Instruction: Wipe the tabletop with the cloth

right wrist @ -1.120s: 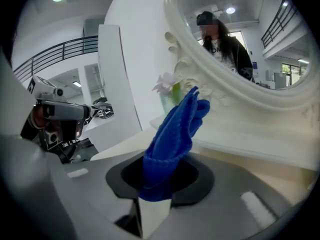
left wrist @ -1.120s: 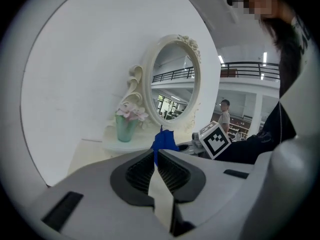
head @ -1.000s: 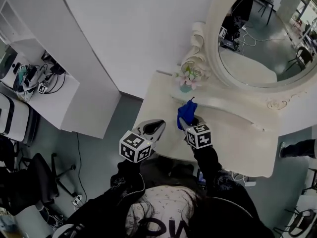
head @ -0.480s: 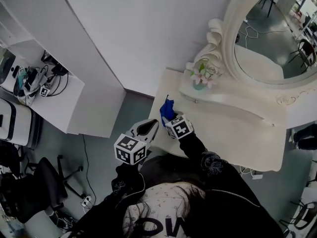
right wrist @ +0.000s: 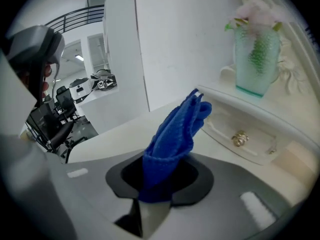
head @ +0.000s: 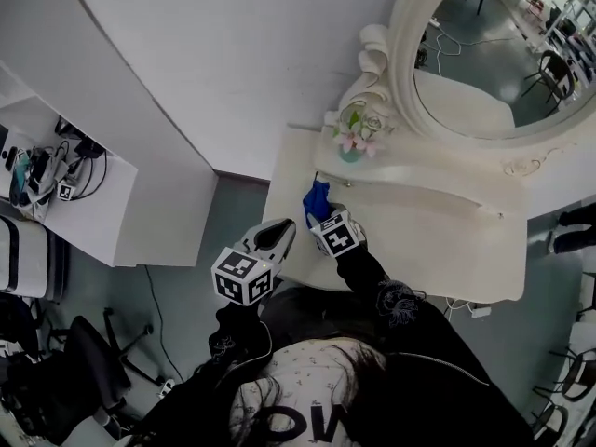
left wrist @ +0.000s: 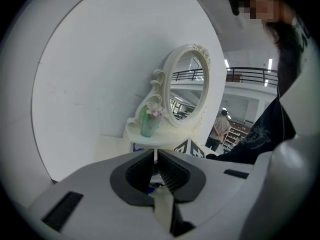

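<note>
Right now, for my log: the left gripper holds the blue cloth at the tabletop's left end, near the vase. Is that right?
No: the right gripper, not the left gripper, holds the blue cloth, as the right gripper view shows. The rest stands: tabletop left end, near the vase.

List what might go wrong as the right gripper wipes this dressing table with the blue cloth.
1. The blue cloth sticks out of the right gripper in a narrow bunch, so a stroke may cover little of the tabletop.
2. The glass vase of flowers stands on the raised shelf close by; a wide sweep might knock it.
3. The cloth could snag on the drawer knob.
</note>
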A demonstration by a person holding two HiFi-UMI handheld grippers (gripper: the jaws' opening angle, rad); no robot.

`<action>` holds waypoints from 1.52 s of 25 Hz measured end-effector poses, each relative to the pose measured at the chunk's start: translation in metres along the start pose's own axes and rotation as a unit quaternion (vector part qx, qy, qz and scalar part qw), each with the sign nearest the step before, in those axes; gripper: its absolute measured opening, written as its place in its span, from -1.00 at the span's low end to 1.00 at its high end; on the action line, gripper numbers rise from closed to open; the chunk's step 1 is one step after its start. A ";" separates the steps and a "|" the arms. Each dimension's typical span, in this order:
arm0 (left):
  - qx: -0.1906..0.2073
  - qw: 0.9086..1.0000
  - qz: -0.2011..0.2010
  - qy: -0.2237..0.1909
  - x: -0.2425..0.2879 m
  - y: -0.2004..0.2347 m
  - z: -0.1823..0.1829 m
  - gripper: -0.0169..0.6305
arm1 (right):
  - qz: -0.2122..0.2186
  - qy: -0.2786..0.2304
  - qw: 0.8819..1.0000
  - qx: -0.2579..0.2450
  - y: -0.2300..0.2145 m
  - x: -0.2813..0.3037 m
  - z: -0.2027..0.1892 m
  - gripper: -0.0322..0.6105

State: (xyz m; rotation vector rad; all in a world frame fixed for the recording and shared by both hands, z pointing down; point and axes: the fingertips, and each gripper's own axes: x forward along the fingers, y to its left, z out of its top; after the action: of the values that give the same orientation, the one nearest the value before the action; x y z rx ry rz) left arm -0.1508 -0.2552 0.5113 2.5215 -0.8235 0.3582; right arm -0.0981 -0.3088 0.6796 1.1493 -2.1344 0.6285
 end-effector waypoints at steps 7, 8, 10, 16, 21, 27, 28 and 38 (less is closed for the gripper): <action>0.020 0.999 -0.041 0.017 0.039 -0.041 0.000 -0.95 | -0.051 -0.011 0.997 0.051 -0.067 -0.043 -0.035 -0.56; 0.021 0.999 -0.045 0.017 0.044 -0.048 0.001 -0.95 | -0.056 -0.011 0.997 0.056 -0.076 -0.050 -0.041 -0.56; 0.024 0.998 -0.052 0.019 0.056 -0.064 0.001 -0.95 | -0.064 -0.012 0.996 0.064 -0.094 -0.064 -0.054 -0.56; 0.028 0.997 -0.071 0.027 0.093 -0.119 -0.003 -0.95 | -0.089 -0.015 0.991 0.100 -0.150 -0.112 -0.097 -0.56; 0.033 0.995 -0.085 0.036 0.128 -0.167 -0.008 -0.95 | -0.105 -0.017 0.987 0.122 -0.198 -0.154 -0.135 -0.56; 0.040 0.993 -0.101 0.039 0.167 -0.221 -0.012 -0.95 | -0.131 -0.023 0.979 0.154 -0.258 -0.207 -0.180 -0.56; 0.041 0.993 -0.103 0.039 0.173 -0.228 -0.013 -0.95 | -0.136 -0.024 0.978 0.158 -0.268 -0.216 -0.187 -0.56; 0.047 0.990 -0.128 0.041 0.235 -0.302 -0.023 -0.95 | -0.199 -0.028 0.957 0.209 -0.370 -0.307 -0.269 -0.56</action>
State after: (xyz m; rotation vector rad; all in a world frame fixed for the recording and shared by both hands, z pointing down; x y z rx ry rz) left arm 0.2153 -0.1428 0.5158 2.6394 -0.4539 0.4192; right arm 0.4290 -0.1483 0.6873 1.7872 -1.7765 0.8854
